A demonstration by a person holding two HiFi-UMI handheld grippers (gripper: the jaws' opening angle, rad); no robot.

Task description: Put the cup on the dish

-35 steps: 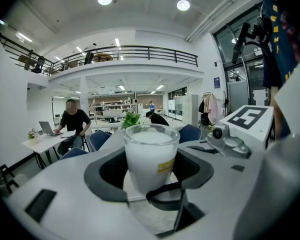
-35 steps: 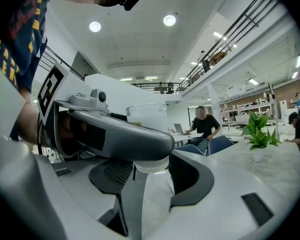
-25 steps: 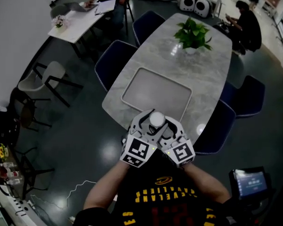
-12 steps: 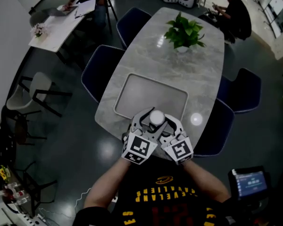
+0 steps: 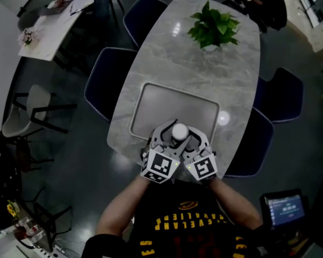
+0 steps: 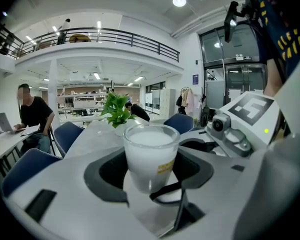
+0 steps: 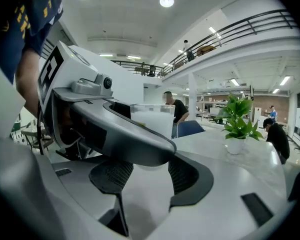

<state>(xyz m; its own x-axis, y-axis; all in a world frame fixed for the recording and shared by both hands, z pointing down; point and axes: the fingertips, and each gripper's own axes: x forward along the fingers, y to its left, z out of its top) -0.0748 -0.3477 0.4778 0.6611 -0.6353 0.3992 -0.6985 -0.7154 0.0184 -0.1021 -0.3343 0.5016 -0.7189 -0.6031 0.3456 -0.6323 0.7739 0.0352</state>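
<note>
— Where is the cup [image 5: 179, 131]?

— At the near end of the marble surface [image 5: 204, 63], between the two grippers. In the head view it shows over the near edge of the dish [image 5: 172, 104], a grey rounded-rectangle tray. Whether its base rests on the dish I cannot tell, because the grippers cover that spot.

— What is the left gripper [image 6: 150, 174] doing?

— Its jaws are clenched on the cup. In the left gripper view the frosted white cup stands upright and centred, with a dark pad close against each side and its rim above them.

— And the right gripper [image 7: 151, 179]?

— It comes in from the right, with its marker cube just beside the left one. In the right gripper view its jaws stand parted, and the cup's base shows in the gap at their tips. One jaw of the left gripper crosses in front there, so I cannot tell whether they press the cup.

— What else is on the surface?

— A green plant [image 5: 212, 28] in a white pot stands at the far end, well apart from the dish. The stretch between them is bare marble.

— And around it?

— There is a dark blue chair [image 5: 105, 79] on the left and others along the right. A person in a black shirt [image 6: 37, 119] sits at a table in the background of the left gripper view.
</note>
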